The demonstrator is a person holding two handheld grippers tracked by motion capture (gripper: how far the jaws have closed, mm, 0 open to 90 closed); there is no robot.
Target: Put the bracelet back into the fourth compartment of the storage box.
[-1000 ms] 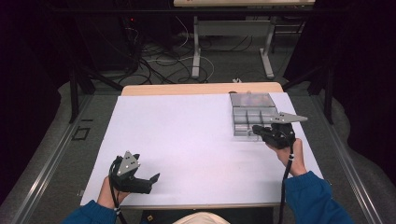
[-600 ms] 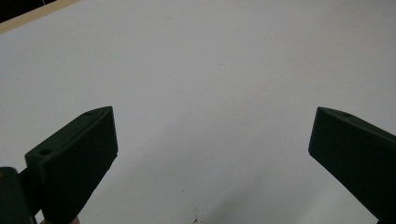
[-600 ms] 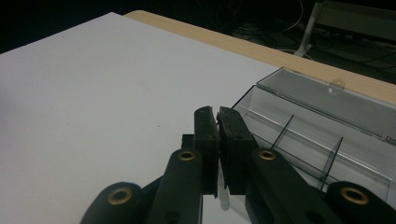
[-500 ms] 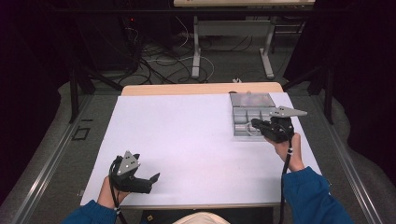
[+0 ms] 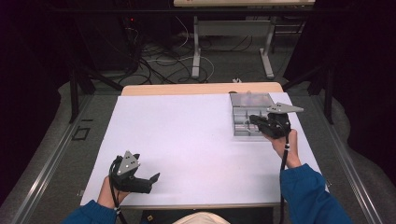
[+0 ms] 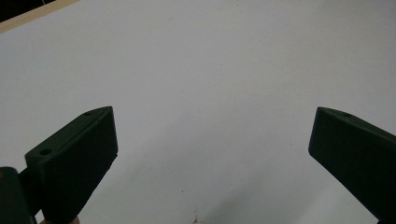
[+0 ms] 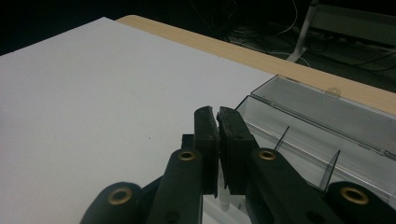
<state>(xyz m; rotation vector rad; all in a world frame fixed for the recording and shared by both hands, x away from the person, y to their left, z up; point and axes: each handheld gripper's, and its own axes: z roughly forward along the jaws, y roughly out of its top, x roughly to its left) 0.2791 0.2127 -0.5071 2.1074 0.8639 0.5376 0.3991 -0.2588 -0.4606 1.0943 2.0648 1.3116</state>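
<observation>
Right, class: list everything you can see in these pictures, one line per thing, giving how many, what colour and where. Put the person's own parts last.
Table: one, light wood, centre of the high view.
Sheet: one, white, covering most of the table.
Compartment box: one, clear plastic, lid open, far right of the sheet.
Cables: several, dark and white, on the floor beyond the table.
Left gripper: one, black, near left edge, fingers wide apart.
Right gripper: one, black, over the box, fingers closed; whether they pinch anything is unclear.
Sleeves: two, blue, bottom.
</observation>
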